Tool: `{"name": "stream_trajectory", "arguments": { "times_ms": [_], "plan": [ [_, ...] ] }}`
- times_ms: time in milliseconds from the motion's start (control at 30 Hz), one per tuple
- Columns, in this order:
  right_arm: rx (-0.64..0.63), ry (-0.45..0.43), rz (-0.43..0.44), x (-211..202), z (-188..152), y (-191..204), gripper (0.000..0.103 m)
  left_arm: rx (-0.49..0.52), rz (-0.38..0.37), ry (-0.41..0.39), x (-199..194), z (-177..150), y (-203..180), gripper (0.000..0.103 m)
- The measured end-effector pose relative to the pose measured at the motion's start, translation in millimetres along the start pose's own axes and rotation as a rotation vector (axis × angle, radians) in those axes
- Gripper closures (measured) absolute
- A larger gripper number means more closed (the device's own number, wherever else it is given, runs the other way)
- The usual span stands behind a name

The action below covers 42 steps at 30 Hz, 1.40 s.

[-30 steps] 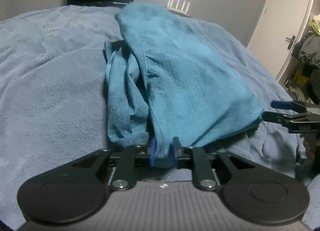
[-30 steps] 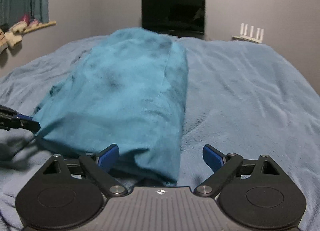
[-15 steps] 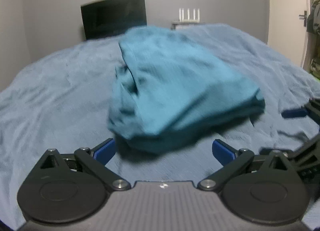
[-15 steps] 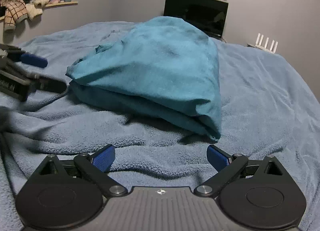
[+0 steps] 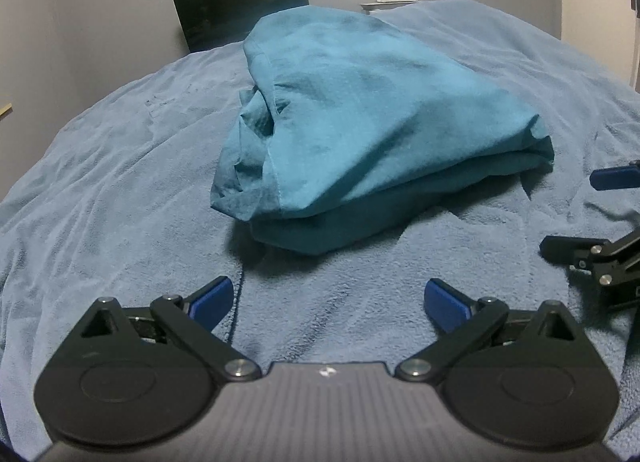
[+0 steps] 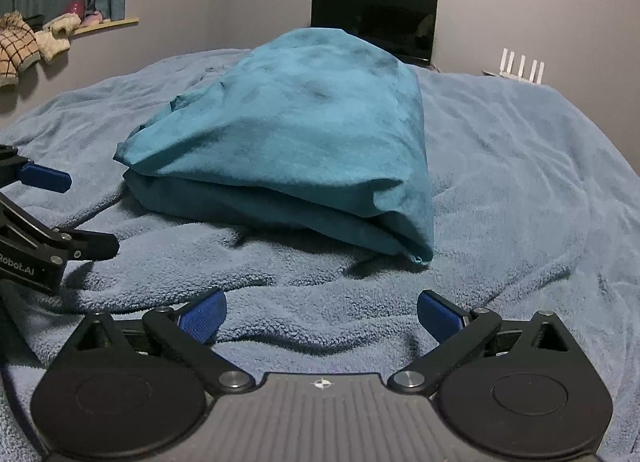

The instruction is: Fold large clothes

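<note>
Released since a second ago: teal garment [image 5: 372, 114], formerly pinched in the left gripper [image 5: 328, 300], now lying free on the bed [image 5: 100, 182]; both grippers drawn back toward the near side. Left gripper: jaws spread wide, nothing held, blue pads [image 5: 210, 296] over bare blanket, well short of the cloth. Right gripper [image 6: 322, 310]: jaws likewise wide, empty, just short of the garment's near folded edge [image 6: 280, 198]. Garment: folded over itself into a thick wedge-shaped stack mid-bed, top layer smooth, lower layer visible along the near edge; bunched, crumpled fabric spilling out at the stack's left side [image 5: 248, 154] in the left wrist view; a small corner poking out at the lower right [image 6: 420, 258] in the right wrist view. Background: dark monitor [image 6: 374, 22] and white router [image 6: 520, 68] beyond the bed, plush items on a ledge [image 6: 32, 38]. Fold stage, by judgement: late, tidying or one further fold outstanding. Risks: loose bunched side dragging out and undoing the stack if only the top layer gets pinched; fleecy blanket caught together with the cloth on a low grasp; uneven lift from two corners skewing the layers.
</note>
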State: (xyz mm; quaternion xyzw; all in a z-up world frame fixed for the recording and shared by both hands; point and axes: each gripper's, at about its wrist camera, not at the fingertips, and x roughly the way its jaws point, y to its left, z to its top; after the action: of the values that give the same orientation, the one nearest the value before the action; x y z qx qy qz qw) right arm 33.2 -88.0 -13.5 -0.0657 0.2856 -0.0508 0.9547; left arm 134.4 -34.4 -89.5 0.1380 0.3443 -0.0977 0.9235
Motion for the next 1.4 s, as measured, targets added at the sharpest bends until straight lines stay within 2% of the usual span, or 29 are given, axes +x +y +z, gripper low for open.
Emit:
{"name": "stream_trajectory", "arguments": {
  "times_ms": [1400],
  "plan": [
    [-0.011, 0.012, -0.002, 3.1, -1.6, 2.6, 0.0, 0.009, -0.008, 0.009, 3.5, 1.1, -0.6, 0.0]
  ]
}}
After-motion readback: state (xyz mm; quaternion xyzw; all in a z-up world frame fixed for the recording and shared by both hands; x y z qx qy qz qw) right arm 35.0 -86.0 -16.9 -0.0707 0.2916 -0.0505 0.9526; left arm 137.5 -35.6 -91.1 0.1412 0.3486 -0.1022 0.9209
